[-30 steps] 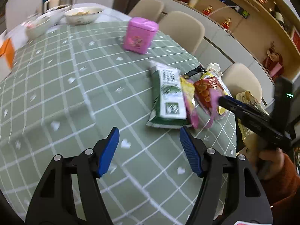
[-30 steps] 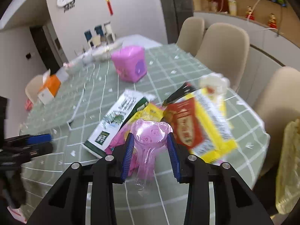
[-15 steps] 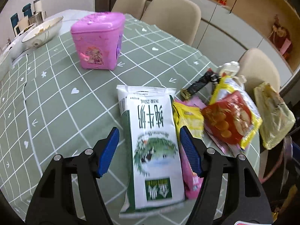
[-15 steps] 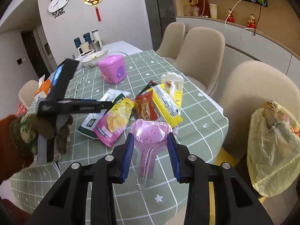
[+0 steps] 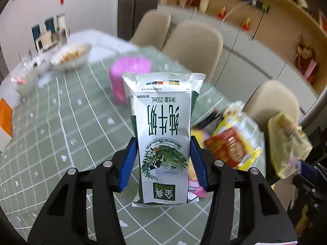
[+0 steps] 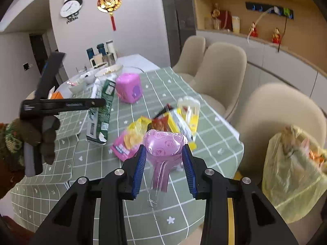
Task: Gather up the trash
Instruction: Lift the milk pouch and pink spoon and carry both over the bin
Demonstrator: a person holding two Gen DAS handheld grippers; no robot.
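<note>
The green-and-white milk carton point(image 5: 163, 134) is lifted clear of the desk point(image 5: 67, 134), pinched between the blue pads of the left hand-held gripper point(image 5: 163, 161), whose jaws have just been closing and now press its sides. From the right wrist view the same carton point(image 6: 101, 110) hangs tilted above the green checked cloth, with a gloved hand point(image 6: 38, 138) on the handle. The right hand-held gripper point(image 6: 164, 163) is clamped on a pink heart-shaped plastic wrapper point(image 6: 163, 143). Below it, snack packets point(image 6: 132, 136) and a red-and-yellow bag point(image 5: 233, 145) lie in a loose heap near the desk's edge. A pink tin point(image 6: 128, 87) stands further back, and a yellow trash bag point(image 6: 294, 173) sits off the desk beside a beige chair point(image 6: 276, 110).
</note>
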